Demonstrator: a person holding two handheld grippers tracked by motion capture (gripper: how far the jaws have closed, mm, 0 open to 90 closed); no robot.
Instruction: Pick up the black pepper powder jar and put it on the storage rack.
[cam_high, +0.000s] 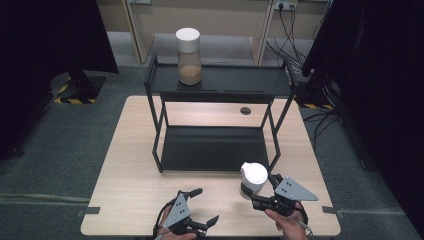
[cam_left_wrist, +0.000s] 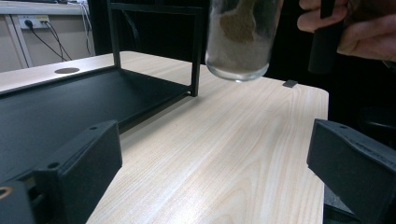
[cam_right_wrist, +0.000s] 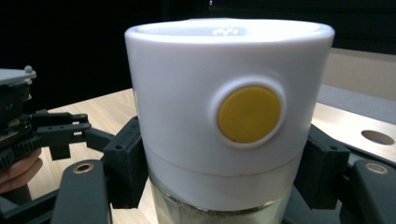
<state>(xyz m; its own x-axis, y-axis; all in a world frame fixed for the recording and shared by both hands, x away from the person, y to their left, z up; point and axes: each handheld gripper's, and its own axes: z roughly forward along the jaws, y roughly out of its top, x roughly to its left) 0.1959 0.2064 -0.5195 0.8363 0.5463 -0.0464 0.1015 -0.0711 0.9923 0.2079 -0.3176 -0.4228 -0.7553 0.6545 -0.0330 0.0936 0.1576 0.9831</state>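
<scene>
Lower right of high view: right gripper (cam_high: 260, 196) clamped on white-lidded jar (cam_high: 253, 178), held clear of the table (cam_high: 130, 175), just in front of black rack (cam_high: 215, 150). Lower centre: left gripper (cam_high: 204, 206), jaws wide, nothing btwn them. Second jar (cam_high: 189, 50) on rack's top shelf, upper centre.

Black 2-tier rack (cam_high: 218, 89) stands mid-table (cam_high: 130, 175) w/ a white-lidded jar (cam_high: 189, 56) of brownish powder on its top shelf, left side; round cable hole (cam_high: 245, 110) in the tabletop behind the rack, wall sockets (cam_high: 285, 5) and dangling cables beyond.
</scene>
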